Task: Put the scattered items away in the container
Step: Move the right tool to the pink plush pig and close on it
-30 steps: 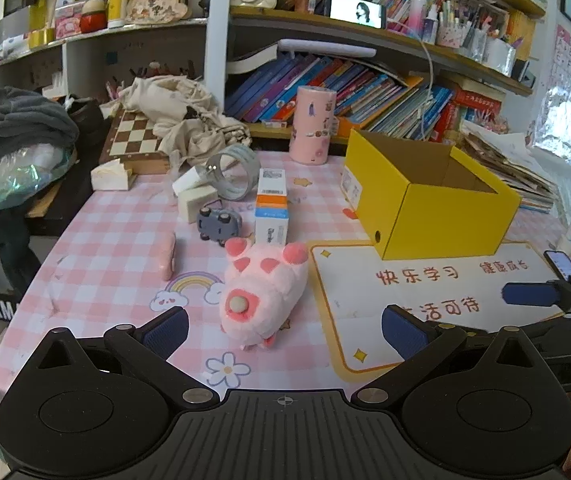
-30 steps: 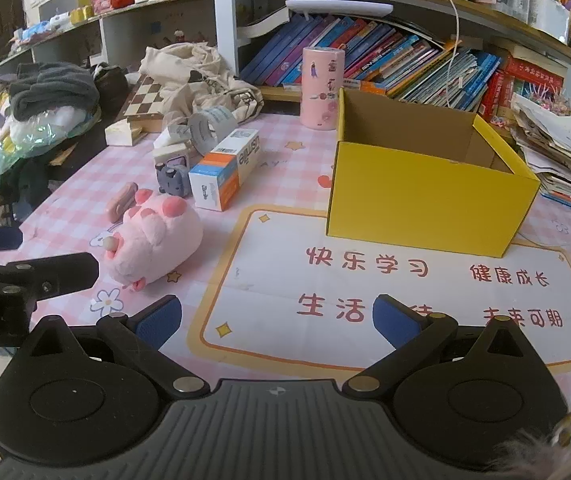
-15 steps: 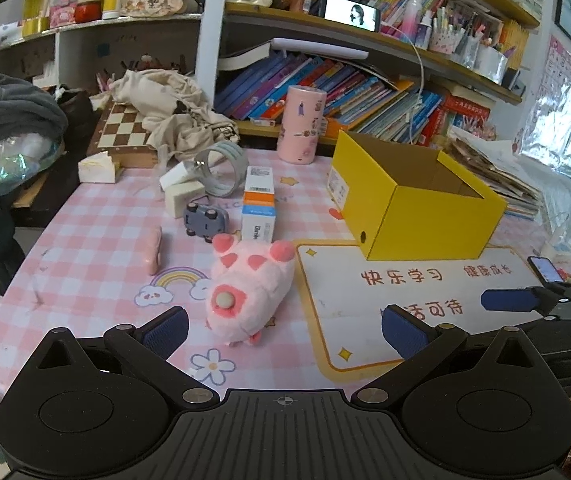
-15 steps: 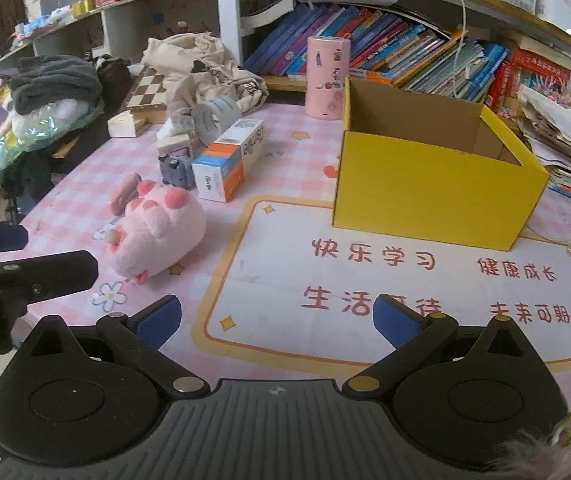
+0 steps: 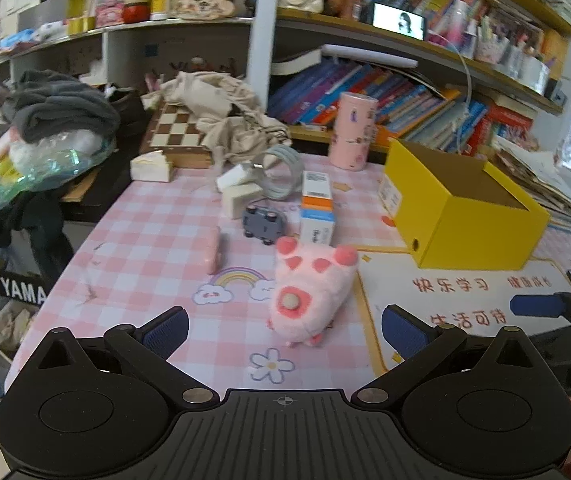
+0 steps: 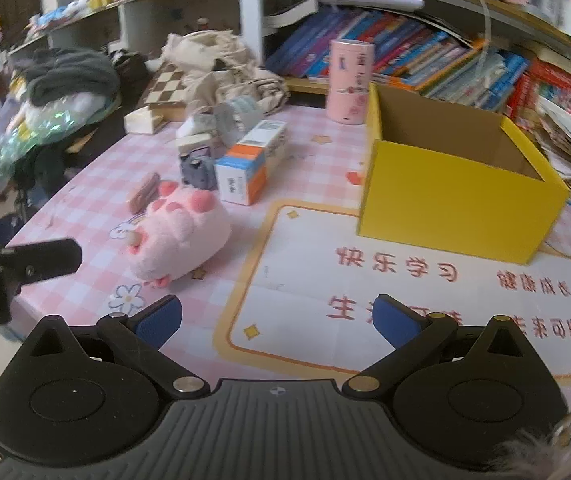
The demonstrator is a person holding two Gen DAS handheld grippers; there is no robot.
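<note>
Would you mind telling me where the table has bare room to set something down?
The white poster in front of the yellow box is bare. So is the checked cloth left of the pink case. It is crowded behind the plush pig, around the toy car and carton.

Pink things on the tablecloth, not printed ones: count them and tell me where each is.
3: the pink plush toy nearest the left gripper; the flat pink case left of it; the tall pink canister behind the yellow box. Clutter may hide others.
</note>
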